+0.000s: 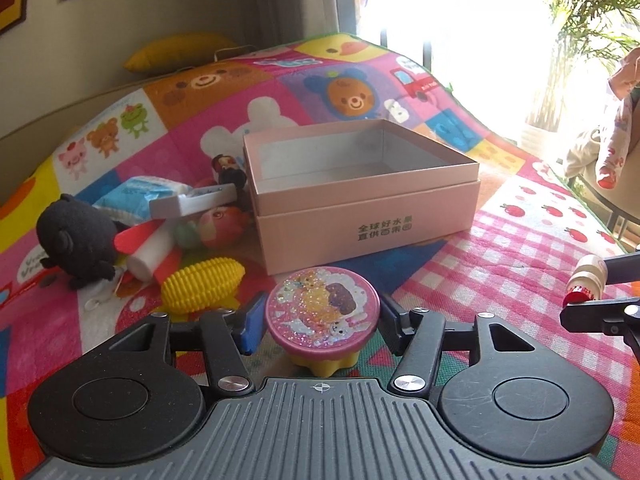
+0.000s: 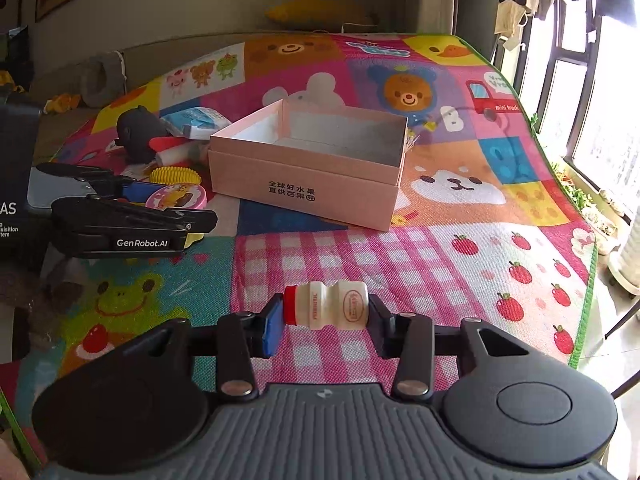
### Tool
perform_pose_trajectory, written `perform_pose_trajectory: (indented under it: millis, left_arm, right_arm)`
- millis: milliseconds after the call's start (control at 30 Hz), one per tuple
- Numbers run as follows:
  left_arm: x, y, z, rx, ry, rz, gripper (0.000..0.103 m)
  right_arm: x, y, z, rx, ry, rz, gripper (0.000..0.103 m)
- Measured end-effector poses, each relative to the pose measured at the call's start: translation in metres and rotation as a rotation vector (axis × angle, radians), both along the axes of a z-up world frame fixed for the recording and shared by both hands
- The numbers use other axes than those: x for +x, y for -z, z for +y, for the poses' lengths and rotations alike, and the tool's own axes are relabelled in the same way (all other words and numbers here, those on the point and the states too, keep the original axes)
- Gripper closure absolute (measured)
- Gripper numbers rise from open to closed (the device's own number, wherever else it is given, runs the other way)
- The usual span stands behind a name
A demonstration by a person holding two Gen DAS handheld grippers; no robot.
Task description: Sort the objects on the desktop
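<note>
My left gripper [image 1: 322, 320] is shut on a pink glitter-topped round toy [image 1: 322, 310] with a yellow base, held just in front of the open pink box [image 1: 360, 200]. The toy also shows in the right wrist view [image 2: 176, 197]. My right gripper [image 2: 324, 316] is shut on a small white toy bottle [image 2: 326, 306] with a red cap, held sideways over the pink checked part of the mat. The bottle shows at the right edge of the left wrist view [image 1: 586, 280]. The pink box [image 2: 308, 176] stands open and looks empty.
A pile of toys lies left of the box: a black plush [image 1: 76, 236], a yellow toy corn [image 1: 202, 282], a white and red tube [image 1: 150, 258], a blue packet [image 1: 136, 196] and a pink fruit toy [image 1: 220, 224]. A colourful cartoon mat [image 2: 460, 240] covers the surface.
</note>
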State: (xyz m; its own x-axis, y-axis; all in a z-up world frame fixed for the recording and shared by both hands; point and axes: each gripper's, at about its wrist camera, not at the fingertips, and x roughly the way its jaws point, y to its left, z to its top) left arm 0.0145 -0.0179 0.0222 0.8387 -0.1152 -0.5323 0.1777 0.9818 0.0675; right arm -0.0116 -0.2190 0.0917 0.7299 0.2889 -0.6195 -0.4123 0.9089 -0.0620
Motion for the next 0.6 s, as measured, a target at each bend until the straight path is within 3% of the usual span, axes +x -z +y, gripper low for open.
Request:
perform_pose_trajectory:
  millis: [200,333,467,533,600]
  left_arm:
    - [-0.032,-0.015,-0.007,0.022,0.062,-0.038,0.042]
    - [-0.032,-0.040,-0.012,0.032,0.100,-0.121,0.042]
    - [0.005,-0.077,-0.019,0.080,0.118,-0.256,0.042]
    - [0.036,-0.094,-0.018,0.059,0.109,-0.300,0.041]
    - [0.061,-0.103,-0.014,0.020,0.107,-0.302,0.024]
  right_arm:
    - [-0.015,-0.010,-0.002,-0.019,-0.025,-0.027,0.061]
    - [-0.009,-0.034,-0.005,-0.008,-0.029,-0.086,0.061]
    - [0.030,-0.082,-0.006,0.068,0.008,-0.193,0.061]
    - [0.065,-0.109,-0.003,0.119,0.039,-0.223,0.060]
    - [0.101,-0.131,0.000,0.188,0.055,-0.212,0.058]
